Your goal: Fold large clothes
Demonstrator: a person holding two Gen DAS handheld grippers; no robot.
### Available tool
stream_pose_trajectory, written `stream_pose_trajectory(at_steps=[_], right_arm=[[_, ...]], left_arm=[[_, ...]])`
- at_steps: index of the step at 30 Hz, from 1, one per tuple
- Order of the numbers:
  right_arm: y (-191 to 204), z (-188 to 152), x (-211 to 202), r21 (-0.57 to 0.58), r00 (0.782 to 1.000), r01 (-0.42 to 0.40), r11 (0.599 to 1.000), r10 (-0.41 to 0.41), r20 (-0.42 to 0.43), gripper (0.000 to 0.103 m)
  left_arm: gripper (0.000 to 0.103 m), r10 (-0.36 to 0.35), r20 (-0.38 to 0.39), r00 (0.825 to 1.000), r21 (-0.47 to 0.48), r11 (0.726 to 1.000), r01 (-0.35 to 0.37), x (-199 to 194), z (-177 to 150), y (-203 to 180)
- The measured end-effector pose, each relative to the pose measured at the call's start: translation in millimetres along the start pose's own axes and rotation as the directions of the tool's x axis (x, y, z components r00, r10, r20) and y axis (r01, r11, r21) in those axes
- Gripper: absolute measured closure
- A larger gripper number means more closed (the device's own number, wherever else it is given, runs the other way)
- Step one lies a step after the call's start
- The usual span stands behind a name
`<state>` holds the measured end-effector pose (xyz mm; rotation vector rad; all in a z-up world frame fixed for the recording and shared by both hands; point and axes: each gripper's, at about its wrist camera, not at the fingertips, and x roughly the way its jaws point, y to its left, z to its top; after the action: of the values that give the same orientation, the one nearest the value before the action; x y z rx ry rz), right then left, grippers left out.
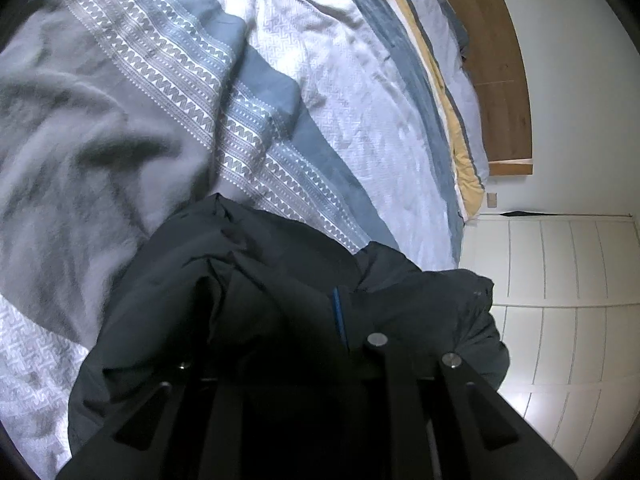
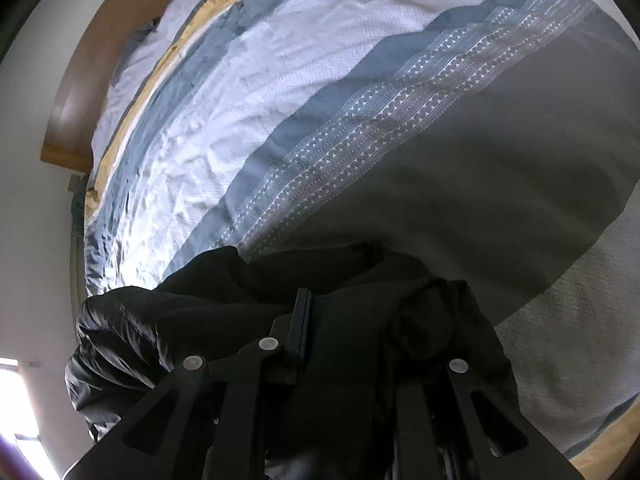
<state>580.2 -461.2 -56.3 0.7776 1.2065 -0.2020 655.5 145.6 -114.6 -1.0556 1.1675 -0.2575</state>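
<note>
Plainly both the left gripper (image 1: pixel 336 320) and right gripper (image 2: pixel 304 316) pinch the unlabelled black jacket (image 1: pixel 248 280)

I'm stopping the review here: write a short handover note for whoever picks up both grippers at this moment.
Left gripper: closed on the black jacket.
Right gripper: also closed on the jacket fabric.
The jacket hangs bunched from both grippers over the bed's striped duvet.
Done: jacket picked up. No neat fold is visible.
Left: lay it flat on the duvet, then fold.
</note>
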Motion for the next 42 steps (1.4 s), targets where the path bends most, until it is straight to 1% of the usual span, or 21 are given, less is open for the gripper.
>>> stream_pose_trajectory(at_steps=[1,2,3,4,5,6,7,9,12,17,23,24,26,27,29,30,32,34,36,39,42], right_arm=[[0,-1,-2,0.002,1.0,-0.009,1.0,0.009,0.005,0.084],[0,-1,-4,0.004,1.0,-0.021,1.0,0.021,0.011,0.078],[0,-1,-8,0.009,0.999,-0.042,0.999,0.042,0.021,0.067],[0,-1,-11,0.013,0.998,-0.061,0.998,0.061,0.028,0.06],[1,-1,-15,0.016,0.996,-0.08,0.997,0.08,0.036,0.048],[2,0,-19,0.015,0.995,-0.089,0.996,0.088,0.046,0.041],[3,0,-24,0.013,0.994,-0.097,0.995,0.096,0.053,0.039],[7,2,-33,0.008,0.99,-0.122,0.992,0.122,0.066,0.027],[12,3,-47,0.005,0.985,-0.151,0.989,0.15,0.083,0.02],[18,4,-62,0.001,0.983,-0.157,0.988,0.156,0.093,0.014],[29,2,-76,-0.019,0.986,-0.145,0.989,0.146,0.081,0.003],[31,3,-79,-0.021,0.985,-0.148,0.989,0.149,0.082,0.001],[34,3,-85,-0.025,0.984,-0.154,0.988,0.156,0.087,0.0],[36,3,-87,-0.029,0.985,-0.149,0.988,0.151,0.088,0.0],[40,2,-93,-0.044,0.986,-0.129,0.991,0.133,0.097,0.0],[42,1,-96,-0.058,0.986,-0.119,0.991,0.125,0.106,0.0],[49,-3,-104,-0.099,0.986,-0.093,0.991,0.106,0.132,0.0],[58,-8,-113,-0.145,0.982,-0.058,0.988,0.082,0.169,0.0],[72,-17,-122,-0.204,0.975,-0.03,0.979,0.073,0.208,0.0],[94,-34,-124,-0.297,0.972,0.007,0.955,0.063,0.226,0.0],[116,-58,-119,-0.381,0.97,0.022,0.924,0.073,0.234,0.0]], left_arm=[[0.084,-0.014,0.0,1.0,-0.015,1.0,0.014,-4,0,1],[0.083,-0.038,0.005,0.999,-0.033,0.999,0.038,-9,0,1],[0.078,-0.063,0.014,0.998,-0.044,0.997,0.064,-16,0,1],[0.073,-0.083,0.022,0.996,-0.048,0.995,0.084,-24,-1,-1],[0.07,-0.107,0.032,0.994,-0.053,0.993,0.109,-31,-1,-3],[0.064,-0.135,0.044,0.99,-0.062,0.988,0.138,-37,-1,-4],[0.057,-0.162,0.055,0.985,-0.075,0.983,0.166,-44,-1,-4],[0.051,-0.212,0.08,0.974,-0.105,0.97,0.22,-57,0,-5],[0.048,-0.246,0.098,0.964,-0.124,0.958,0.258,-71,3,-7],[0.045,-0.297,0.1,0.95,-0.142,0.94,0.309,-86,0,-7],[0.039,-0.389,0.107,0.915,-0.19,0.896,0.402,-101,1,-3],[0.038,-0.408,0.109,0.906,-0.191,0.886,0.422,-105,2,-4],[0.037,-0.44,0.115,0.891,-0.189,0.87,0.455,-111,3,-6],[0.036,-0.468,0.123,0.875,-0.187,0.855,0.484,-115,3,-8],[0.035,-0.486,0.13,0.864,-0.169,0.848,0.502,-122,3,-11],[0.035,-0.472,0.141,0.871,-0.145,0.86,0.489,-128,2,-14],[0.035,-0.42,0.165,0.893,-0.088,0.895,0.437,-140,1,-22],[0.035,-0.332,0.193,0.923,-0.008,0.941,0.34,-153,-3,-35],[0.035,-0.26,0.205,0.944,0.069,0.966,0.251,-159,-9,-49],[0.035,-0.16,0.207,0.965,0.181,0.976,0.123,-155,-27,-73],[0.035,-0.068,0.2,0.978,0.294,0.956,0.006,-136,-50,-96]])
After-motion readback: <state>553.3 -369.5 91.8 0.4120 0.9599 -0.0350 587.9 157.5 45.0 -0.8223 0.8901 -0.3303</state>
